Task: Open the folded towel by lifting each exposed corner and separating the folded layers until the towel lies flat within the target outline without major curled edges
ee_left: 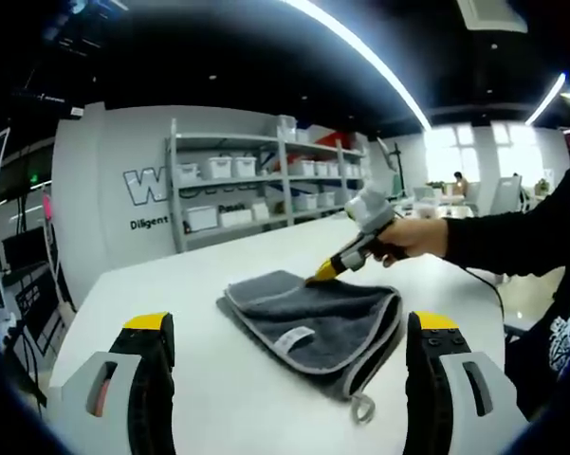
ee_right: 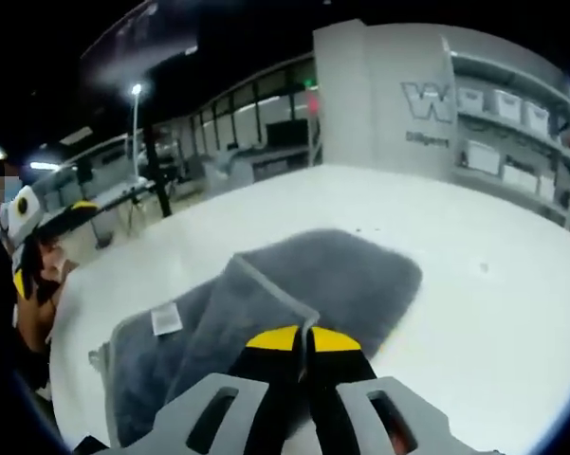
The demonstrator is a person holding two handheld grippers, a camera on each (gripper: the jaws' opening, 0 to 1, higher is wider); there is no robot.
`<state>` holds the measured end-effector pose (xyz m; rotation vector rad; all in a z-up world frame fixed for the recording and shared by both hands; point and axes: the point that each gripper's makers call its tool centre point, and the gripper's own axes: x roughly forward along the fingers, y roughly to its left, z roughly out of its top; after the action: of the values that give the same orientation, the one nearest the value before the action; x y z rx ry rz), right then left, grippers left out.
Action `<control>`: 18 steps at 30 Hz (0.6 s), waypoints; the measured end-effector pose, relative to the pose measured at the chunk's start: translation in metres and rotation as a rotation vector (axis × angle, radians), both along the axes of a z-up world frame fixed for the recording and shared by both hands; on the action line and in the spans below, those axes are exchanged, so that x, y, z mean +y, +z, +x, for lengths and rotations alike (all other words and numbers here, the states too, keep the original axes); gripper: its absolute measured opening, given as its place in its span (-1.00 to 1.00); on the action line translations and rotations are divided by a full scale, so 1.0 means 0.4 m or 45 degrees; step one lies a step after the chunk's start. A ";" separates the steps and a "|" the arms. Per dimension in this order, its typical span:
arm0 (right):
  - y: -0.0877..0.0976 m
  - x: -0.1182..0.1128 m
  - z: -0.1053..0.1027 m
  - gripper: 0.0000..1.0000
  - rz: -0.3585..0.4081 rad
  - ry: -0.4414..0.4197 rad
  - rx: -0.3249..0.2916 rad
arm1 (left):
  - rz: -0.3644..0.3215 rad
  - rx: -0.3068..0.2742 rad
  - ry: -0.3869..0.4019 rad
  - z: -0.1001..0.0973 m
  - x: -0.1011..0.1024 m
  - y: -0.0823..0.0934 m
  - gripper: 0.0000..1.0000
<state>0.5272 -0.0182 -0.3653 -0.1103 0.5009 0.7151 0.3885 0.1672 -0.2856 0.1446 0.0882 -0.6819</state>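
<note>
Your left gripper (ee_left: 294,365) hung wide apart and held nothing, just short of the grey towel (ee_left: 313,322), which lay folded on the white table (ee_left: 171,294). Your right gripper (ee_right: 302,338) had its yellow tips pinched on the towel's top layer at the far edge, lifting a fold. A white label (ee_left: 298,336) and hanging loop (ee_left: 362,409) faced the left gripper. Shelves with white bins (ee_left: 256,180) stood beyond the table, well apart. Nothing blocked the towel.
</note>
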 end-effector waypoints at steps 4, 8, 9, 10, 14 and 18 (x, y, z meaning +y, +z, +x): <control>0.021 0.024 -0.018 -1.00 0.009 0.037 -0.028 | -0.004 -0.001 0.001 -0.003 -0.002 0.002 0.99; 0.043 0.054 -0.046 -1.00 0.007 0.087 -0.063 | -0.001 0.009 -0.001 -0.007 -0.003 0.000 0.99; 0.050 0.066 -0.059 -1.00 0.007 0.112 -0.072 | 0.000 0.012 0.000 -0.008 -0.002 -0.001 0.99; 0.054 0.075 -0.070 -1.00 0.005 0.130 -0.077 | 0.001 0.013 0.001 -0.009 -0.001 -0.001 0.99; 0.070 0.113 -0.110 -1.00 -0.008 0.204 -0.112 | -0.001 0.012 0.001 -0.014 0.000 0.001 0.99; 0.086 0.157 -0.155 -1.00 -0.016 0.283 -0.141 | -0.007 0.008 0.006 -0.017 0.002 0.006 0.99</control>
<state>0.4652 0.0447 -0.3311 -0.2188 0.3902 0.9182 0.3817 0.1681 -0.2830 0.1369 0.0928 -0.6780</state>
